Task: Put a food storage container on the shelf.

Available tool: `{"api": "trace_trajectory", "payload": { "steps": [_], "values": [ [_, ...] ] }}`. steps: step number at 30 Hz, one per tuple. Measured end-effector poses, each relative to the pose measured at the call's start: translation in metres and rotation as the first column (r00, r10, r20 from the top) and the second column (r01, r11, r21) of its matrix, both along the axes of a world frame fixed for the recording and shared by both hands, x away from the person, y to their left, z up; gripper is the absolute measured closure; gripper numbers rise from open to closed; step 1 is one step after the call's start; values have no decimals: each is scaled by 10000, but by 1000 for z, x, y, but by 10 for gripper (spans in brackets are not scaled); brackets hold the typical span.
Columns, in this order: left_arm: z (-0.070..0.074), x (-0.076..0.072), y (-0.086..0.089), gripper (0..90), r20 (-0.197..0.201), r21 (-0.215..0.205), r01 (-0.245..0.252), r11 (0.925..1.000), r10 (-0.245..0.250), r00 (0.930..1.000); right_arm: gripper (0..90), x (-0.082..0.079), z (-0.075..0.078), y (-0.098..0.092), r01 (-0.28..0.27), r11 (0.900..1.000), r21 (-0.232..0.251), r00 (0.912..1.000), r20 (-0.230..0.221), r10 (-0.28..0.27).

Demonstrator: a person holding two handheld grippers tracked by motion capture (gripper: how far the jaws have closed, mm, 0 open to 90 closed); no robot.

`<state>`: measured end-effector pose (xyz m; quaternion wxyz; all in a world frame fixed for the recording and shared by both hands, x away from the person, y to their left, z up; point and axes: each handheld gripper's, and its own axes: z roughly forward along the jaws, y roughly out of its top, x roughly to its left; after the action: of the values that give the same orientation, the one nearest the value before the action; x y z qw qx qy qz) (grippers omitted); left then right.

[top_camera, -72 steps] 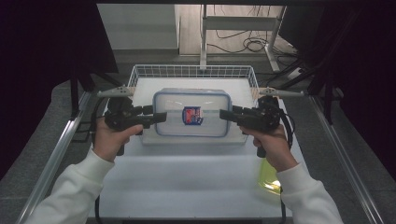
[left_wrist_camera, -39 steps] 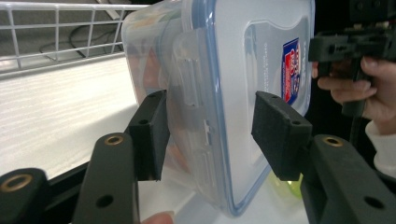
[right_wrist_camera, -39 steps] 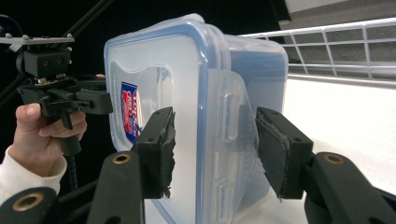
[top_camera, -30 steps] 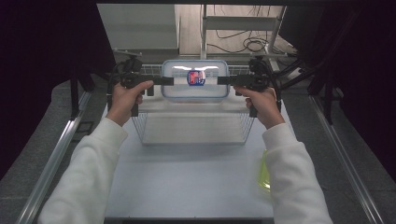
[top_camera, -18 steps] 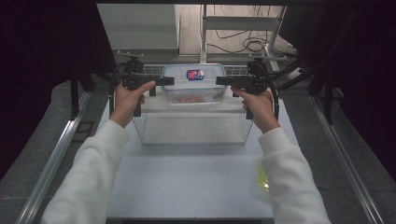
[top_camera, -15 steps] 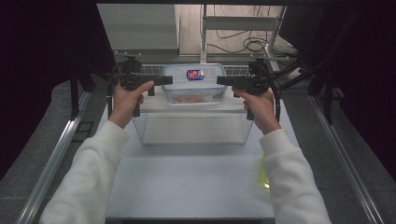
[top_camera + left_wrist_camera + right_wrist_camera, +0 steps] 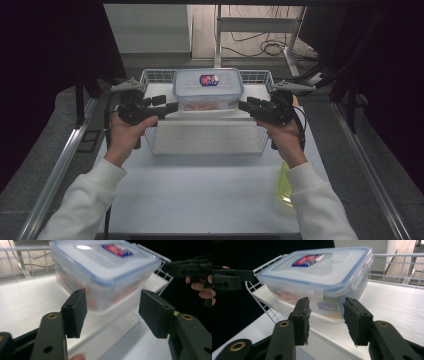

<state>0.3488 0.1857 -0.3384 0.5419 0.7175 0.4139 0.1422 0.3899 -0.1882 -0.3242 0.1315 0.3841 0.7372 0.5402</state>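
The lidded plastic container [image 7: 208, 89] sits upper centre of the high view, on the white shelf [image 7: 207, 114] inside the wire rack [image 7: 150, 76]. Either side of it, the left gripper [image 7: 170, 107] and right gripper [image 7: 242, 105] stand clear — jaws parted, holding nothing, just been closing.

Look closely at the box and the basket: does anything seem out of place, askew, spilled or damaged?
Nothing stands out. The lidded plastic box sits level on the white shelf in the wire basket, lid shut, nothing spilled. Both grippers, left and right, are clear of it, jaws open.
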Motion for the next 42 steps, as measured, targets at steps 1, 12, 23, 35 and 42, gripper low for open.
{"api": "trace_trajectory", "payload": {
  "steps": [1,12,23,35,42],
  "values": [
    [0,0,0,403,0,0,0,10000,0,10000,577,0,0,0,0,10000,0,10000,0,0],
    [-28,12,-11,851,-372,488,728,9962,-710,9968,556,-24,-29,-5,-514,9987,45,9987,-51,515],
    [-25,32,-24,900,-648,141,512,9986,-502,9966,538,-34,-42,-21,-624,9971,432,9980,-101,628],
    [-28,29,-22,898,-782,137,459,9989,-447,9959,513,-41,-46,-29,-637,9966,530,9978,-157,647],
    [-32,-3,-14,897,-460,-29,973,9953,-973,9942,429,-58,-57,-29,-941,9954,193,9952,-235,945]
  ]
}}
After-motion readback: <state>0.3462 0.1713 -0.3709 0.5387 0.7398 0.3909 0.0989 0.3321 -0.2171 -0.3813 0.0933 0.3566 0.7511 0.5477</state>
